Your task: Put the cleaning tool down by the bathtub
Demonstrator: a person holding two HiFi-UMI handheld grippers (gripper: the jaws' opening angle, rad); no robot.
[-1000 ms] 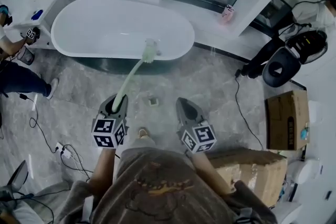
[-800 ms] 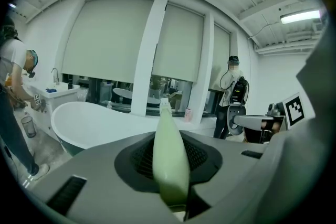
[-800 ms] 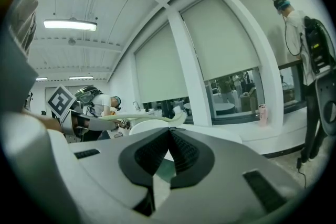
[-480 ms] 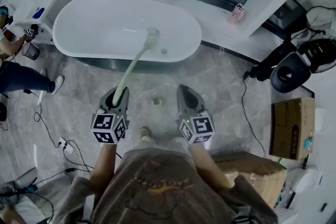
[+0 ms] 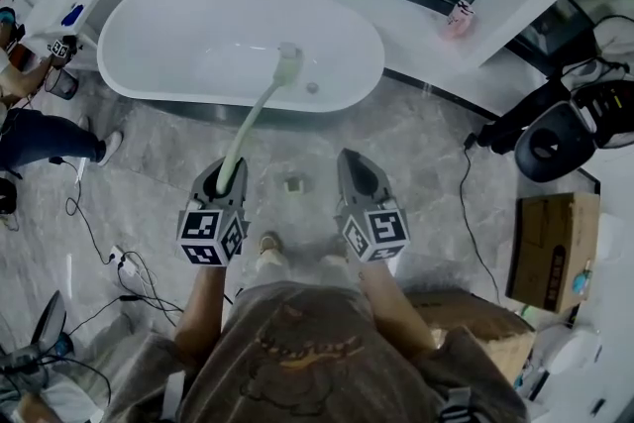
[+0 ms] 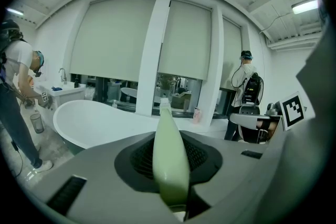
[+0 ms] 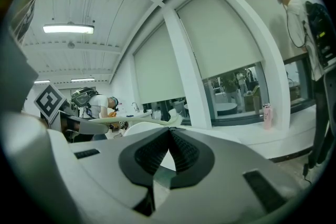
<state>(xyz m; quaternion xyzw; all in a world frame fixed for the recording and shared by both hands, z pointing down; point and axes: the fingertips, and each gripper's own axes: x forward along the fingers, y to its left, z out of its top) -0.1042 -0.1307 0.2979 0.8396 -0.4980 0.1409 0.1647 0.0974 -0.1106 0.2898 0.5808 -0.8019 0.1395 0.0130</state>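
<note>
The cleaning tool [image 5: 256, 114] is a pale green long-handled brush. My left gripper [image 5: 227, 175] is shut on the lower end of its handle [image 6: 170, 157], which rises out between the pads. The brush head [image 5: 287, 64] hangs over the inside of the white oval bathtub [image 5: 178, 40], above its near rim. My right gripper [image 5: 355, 171] is held beside the left one, over the grey floor, shut with nothing in it; its pads meet at the tips [image 7: 169, 131]. In the right gripper view the brush [image 7: 137, 121] crosses at the left.
A person [image 5: 30, 139] works at the left beside a white counter [image 5: 74, 5]. Cables [image 5: 94, 238] trail over the floor at the left. At the right are a black machine [image 5: 555, 142] and cardboard boxes [image 5: 550, 248]. A pink bottle [image 5: 458, 18] stands on the ledge. A small object [image 5: 293, 183] lies on the floor between the grippers.
Both grippers have come closer to the tub. The brush head has gone from the tub's near rim to farther over its inside. The grip on the handle is unchanged.
</note>
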